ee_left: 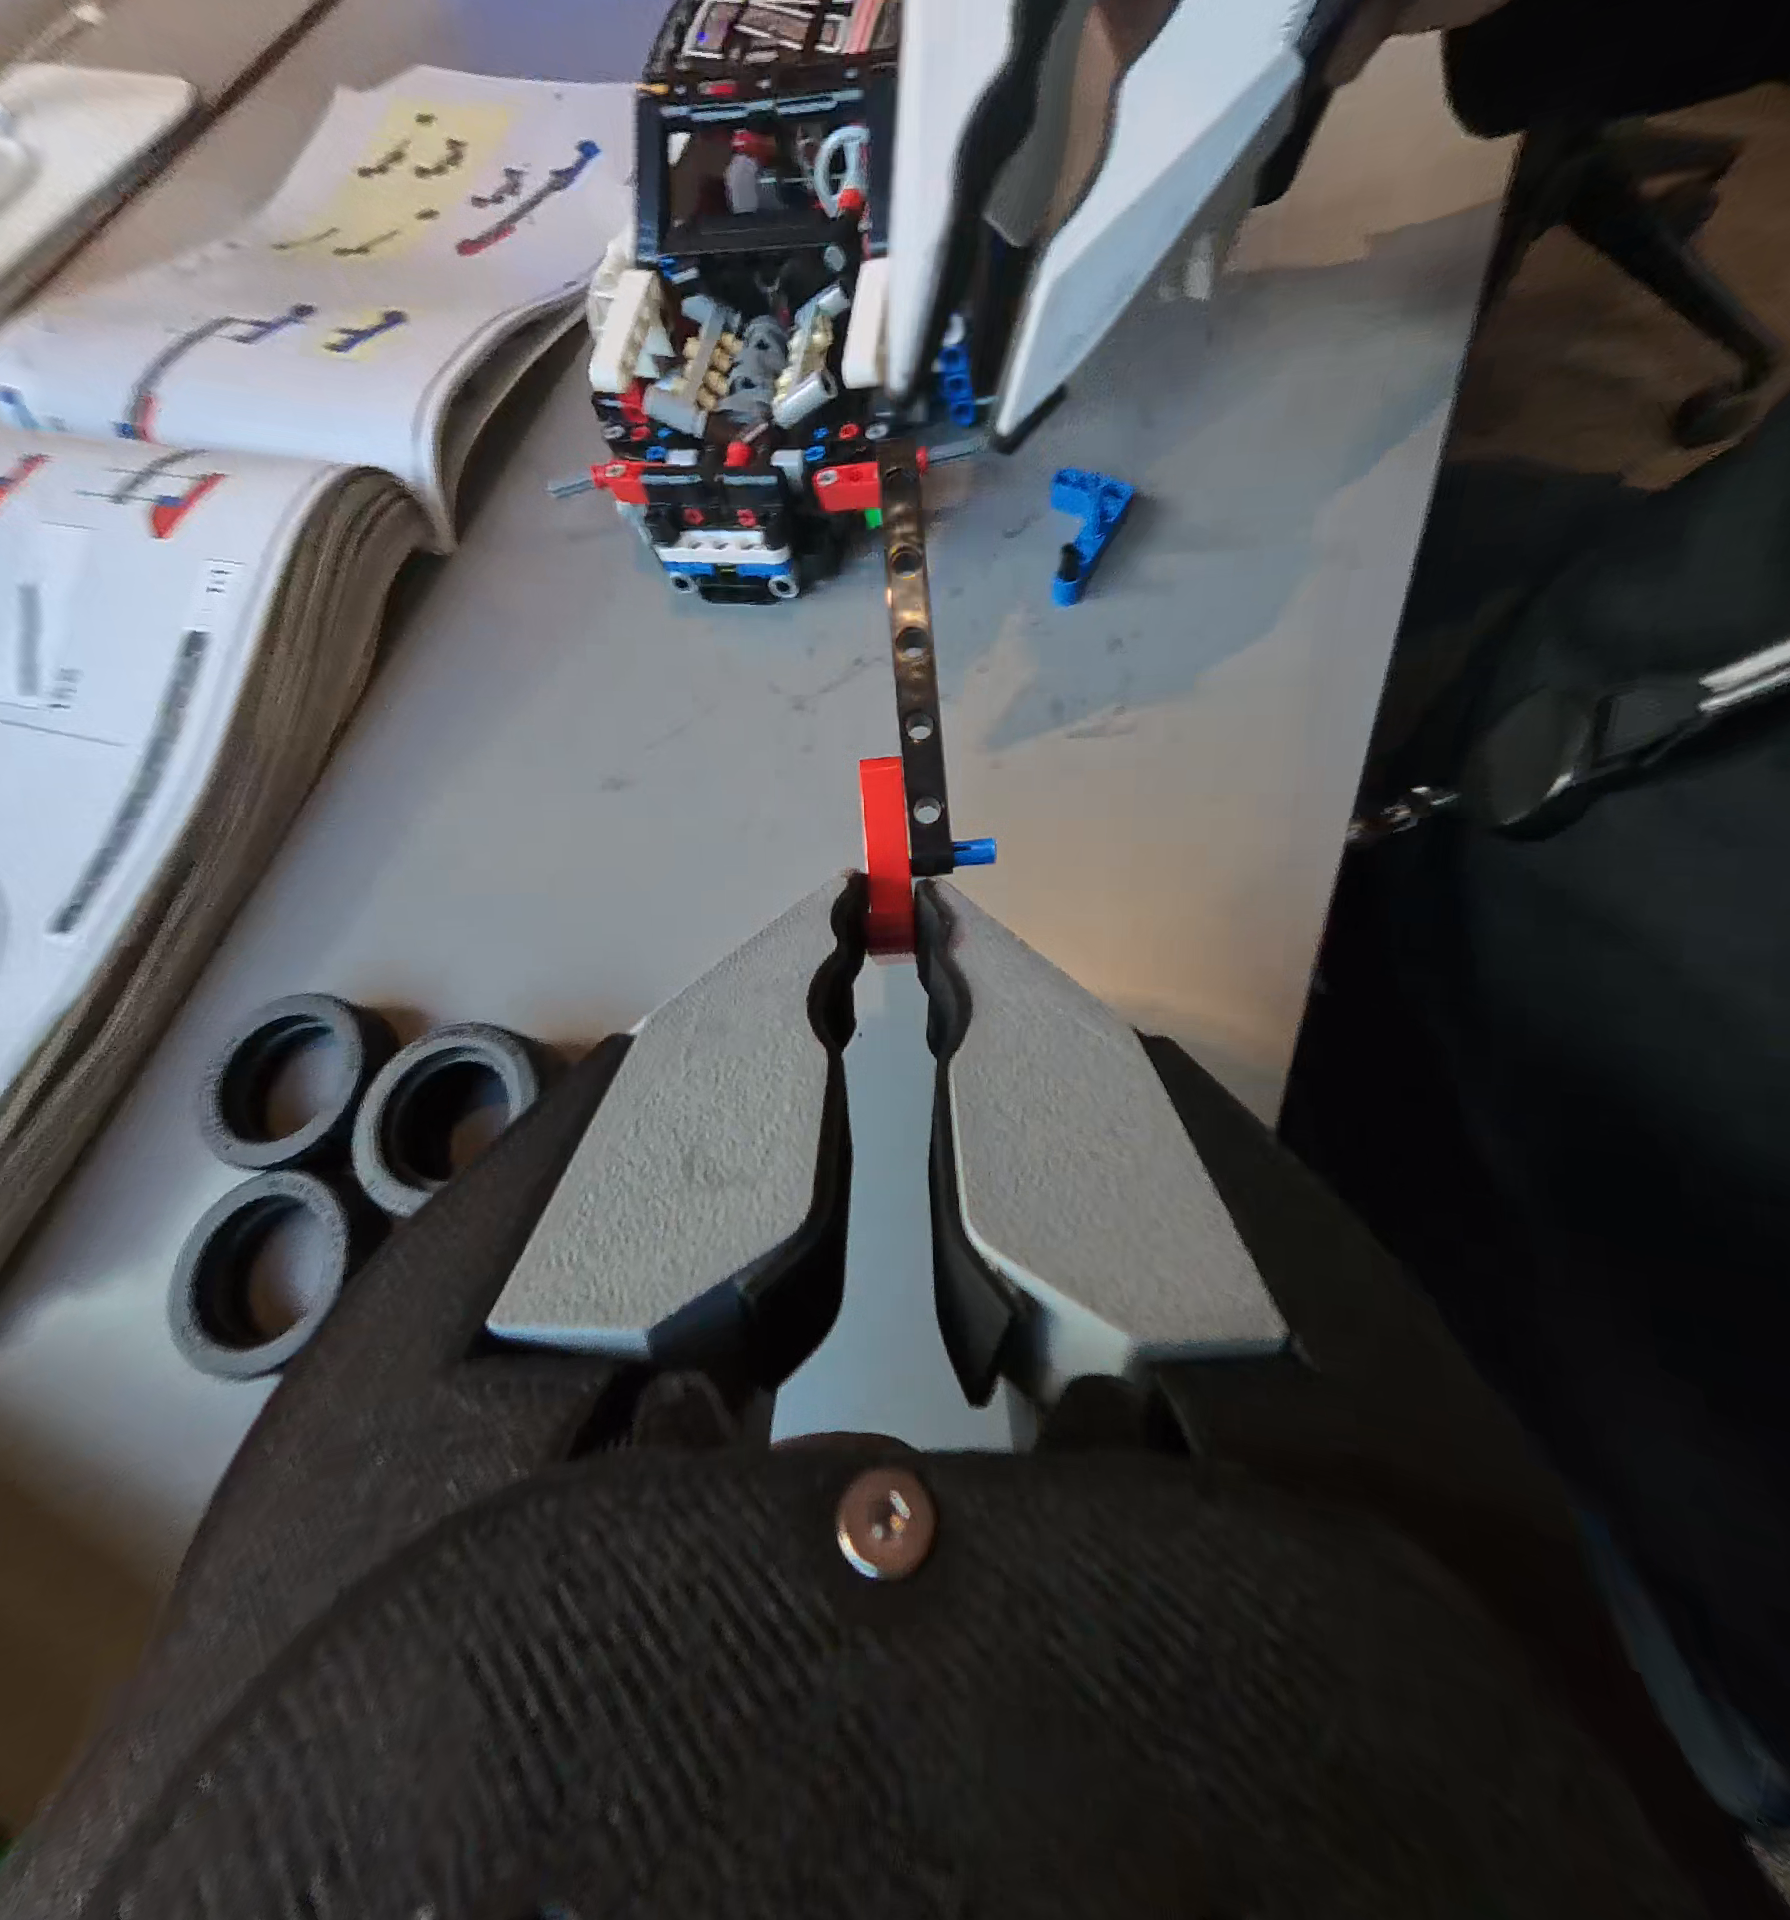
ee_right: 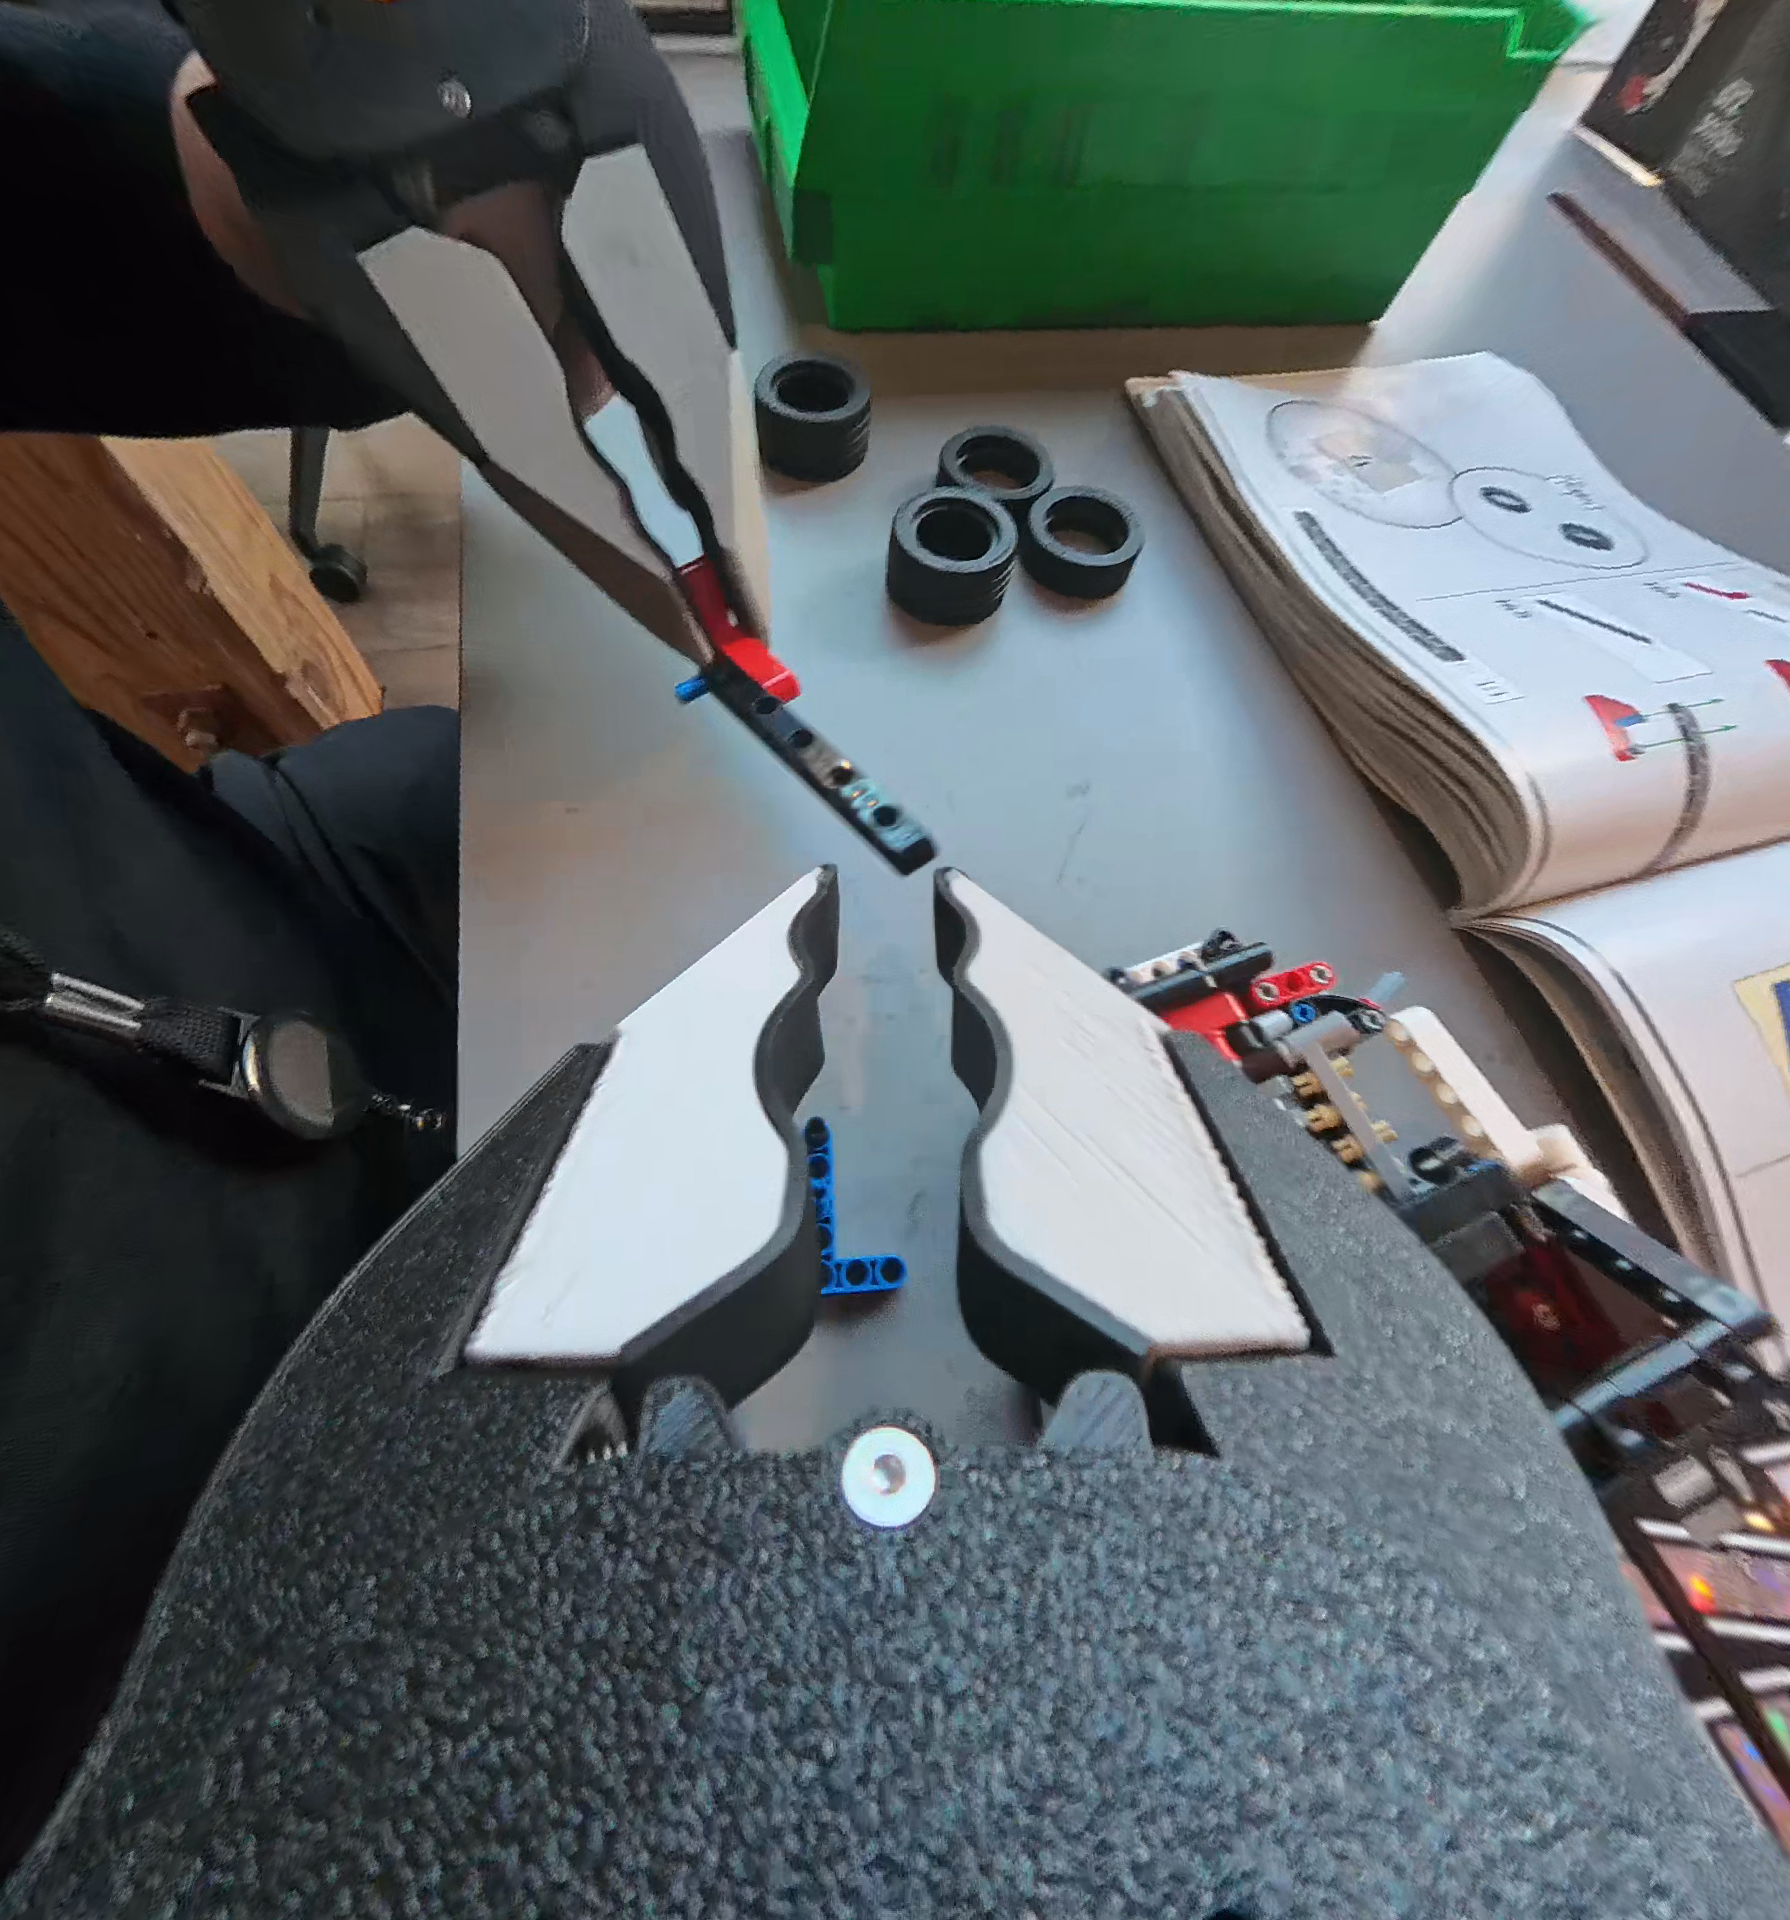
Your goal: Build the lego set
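The left gripper [ee_left: 886, 883] pinches a red piece [ee_left: 886, 852] joined to a black beam [ee_left: 912, 644], near the model car [ee_left: 735, 343]; the right gripper [ee_right: 886, 878] hangs spread.

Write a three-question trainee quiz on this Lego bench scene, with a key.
1. True or false: the left claw is shut on a red plastic curved piece joined to a long black holed beam.
2. Count the black rubber tyres on the grey table in the right wrist view.
3. What lies on the table under the open right claw? A) blue L-shaped beam B) yellow axle C) white panel

Key: 1 true; 2 four; 3 A
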{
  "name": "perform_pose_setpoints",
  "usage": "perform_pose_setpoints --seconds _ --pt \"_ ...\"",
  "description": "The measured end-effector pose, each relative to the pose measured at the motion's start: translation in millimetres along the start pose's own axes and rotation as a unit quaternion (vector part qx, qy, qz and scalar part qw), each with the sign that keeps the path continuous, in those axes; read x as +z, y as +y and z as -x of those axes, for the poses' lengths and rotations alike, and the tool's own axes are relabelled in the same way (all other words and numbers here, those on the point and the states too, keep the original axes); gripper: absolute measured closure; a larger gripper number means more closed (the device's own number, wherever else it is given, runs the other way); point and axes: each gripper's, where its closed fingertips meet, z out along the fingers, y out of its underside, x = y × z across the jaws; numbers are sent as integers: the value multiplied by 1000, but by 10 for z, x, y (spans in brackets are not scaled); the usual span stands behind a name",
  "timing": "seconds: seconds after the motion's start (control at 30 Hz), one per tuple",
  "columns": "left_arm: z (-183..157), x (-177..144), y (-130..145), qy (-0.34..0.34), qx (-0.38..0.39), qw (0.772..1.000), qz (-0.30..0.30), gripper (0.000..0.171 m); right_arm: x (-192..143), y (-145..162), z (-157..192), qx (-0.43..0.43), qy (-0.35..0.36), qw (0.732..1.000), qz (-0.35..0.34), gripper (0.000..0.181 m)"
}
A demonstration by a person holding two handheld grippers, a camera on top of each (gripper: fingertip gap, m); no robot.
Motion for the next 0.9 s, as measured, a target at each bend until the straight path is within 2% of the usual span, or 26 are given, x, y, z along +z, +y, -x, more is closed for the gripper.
perform_pose_setpoints --seconds 0.07,0.3,0.33,0.4,0.47,0.73,0.9 --pt "-6 16 -34 23 -18 1000 -2 165 -55 -15 -72 5 13 1000 -6 160" --pt "-15 -1 -257 34 31 998 -41 166 -78 -32 -60 -24 9 1000 -3 154" --pt "-39 -1 -287 40 41 997 -48 165 -68 -50 -56 -31 10 999 -5 154" --pt "-45 2 -333 38 61 996 -59 165 -73 -113 -30 -53 10 998 -16 166" --pt "-5 -8 -363 27 77 994 -68 165 -95 -156 -10 -67 9 997 -23 169" --pt "114 32 -350 12 63 996 -63 166 -91 -115 5 -44 7 999 -28 172" --pt "112 86 -265 28 18 999 -36 164 -82 -64 21 -28 10 999 -25 172"
